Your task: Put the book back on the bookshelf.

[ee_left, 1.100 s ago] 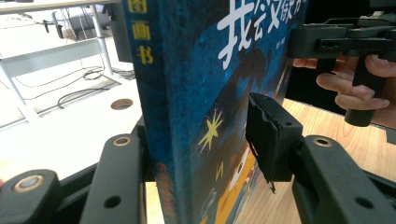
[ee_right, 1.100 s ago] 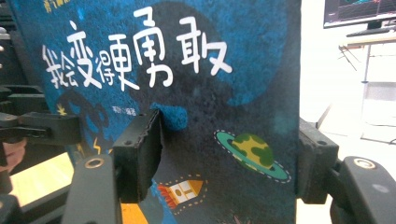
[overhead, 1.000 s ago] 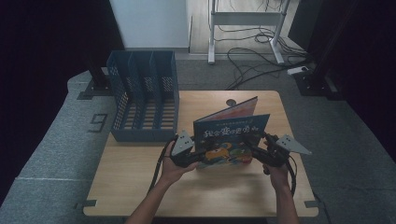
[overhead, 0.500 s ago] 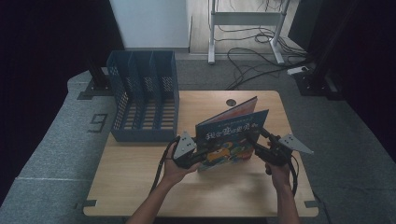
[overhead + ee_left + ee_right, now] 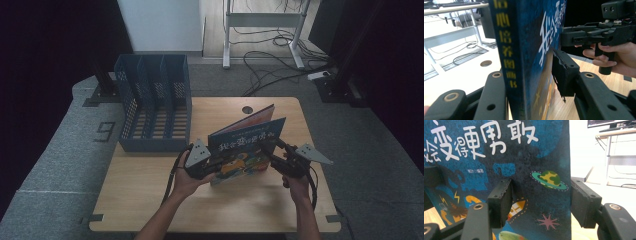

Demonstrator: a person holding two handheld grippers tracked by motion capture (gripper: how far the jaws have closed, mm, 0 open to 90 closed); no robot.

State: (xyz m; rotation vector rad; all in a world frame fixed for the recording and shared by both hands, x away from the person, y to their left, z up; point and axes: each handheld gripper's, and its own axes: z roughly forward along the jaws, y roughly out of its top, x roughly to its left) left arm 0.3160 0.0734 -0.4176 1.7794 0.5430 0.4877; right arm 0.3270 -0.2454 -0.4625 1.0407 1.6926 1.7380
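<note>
A blue picture book (image 5: 247,142) with white Chinese title letters stands upright above the wooden table (image 5: 220,210), slightly fanned open and held between both grippers. My left gripper (image 5: 212,162) is shut on its spine end; in the left gripper view the yellow-lettered spine of the book (image 5: 524,50) sits between the jaws of the left gripper (image 5: 531,82). My right gripper (image 5: 272,152) is shut on the opposite edge. The right gripper view shows the right gripper (image 5: 541,202) with its pads either side of the book's cover (image 5: 499,157), near a ringed planet and a rocket.
A blue slotted file rack (image 5: 155,100) stands at the table's back left, its compartments empty. A round cable hole (image 5: 247,109) lies behind the book. Cables and desk legs (image 5: 260,30) sit on the floor beyond the table.
The book has tipped slightly, its right end a little higher than a second ago. Both grippers keep their hold and have barely shifted.
</note>
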